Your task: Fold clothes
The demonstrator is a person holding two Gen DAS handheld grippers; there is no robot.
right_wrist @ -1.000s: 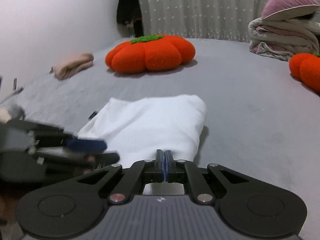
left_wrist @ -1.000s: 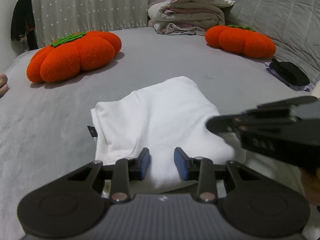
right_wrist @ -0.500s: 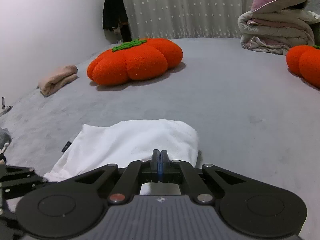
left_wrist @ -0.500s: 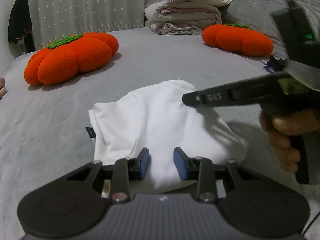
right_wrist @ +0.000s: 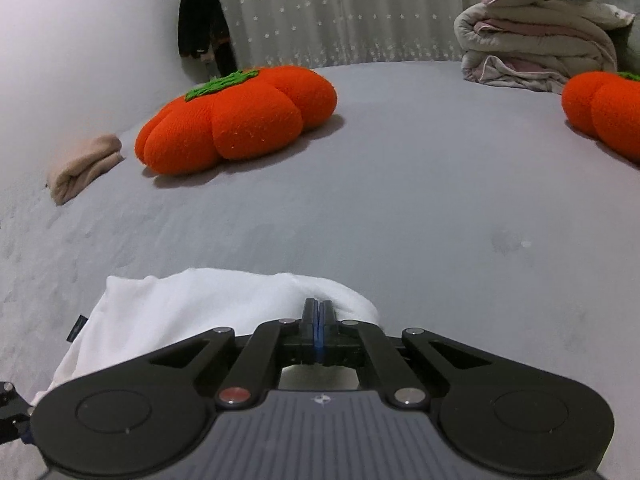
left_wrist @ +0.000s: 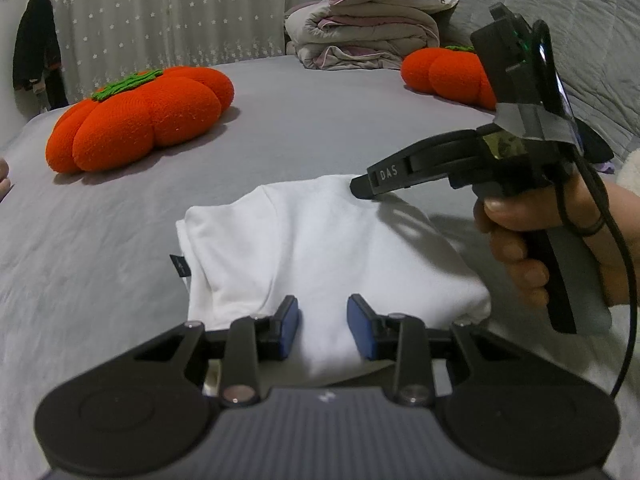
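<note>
A white folded garment [left_wrist: 320, 248] lies on the grey bed [left_wrist: 304, 128], with a small dark tag at its left edge. My left gripper [left_wrist: 323, 312] hovers over the garment's near edge, its blue pads apart with only cloth showing behind them. A hand [left_wrist: 516, 248] holds my right gripper [left_wrist: 358, 190], which is shut, its tip resting at the garment's far right corner. In the right wrist view the right gripper [right_wrist: 319, 306] has its pads pressed together with nothing between them, just over the far edge of the garment [right_wrist: 192, 312].
Two orange pumpkin cushions [left_wrist: 140, 116] [left_wrist: 444, 76] sit further back on the bed. A stack of folded bedding [left_wrist: 368, 40] stands at the far end. A beige folded cloth [right_wrist: 84, 166] lies at the far left. A dark garment [right_wrist: 204, 36] hangs by the curtain.
My right gripper has moved from the garment's near right side across to its far right corner, staying shut. The left gripper has kept still.
</note>
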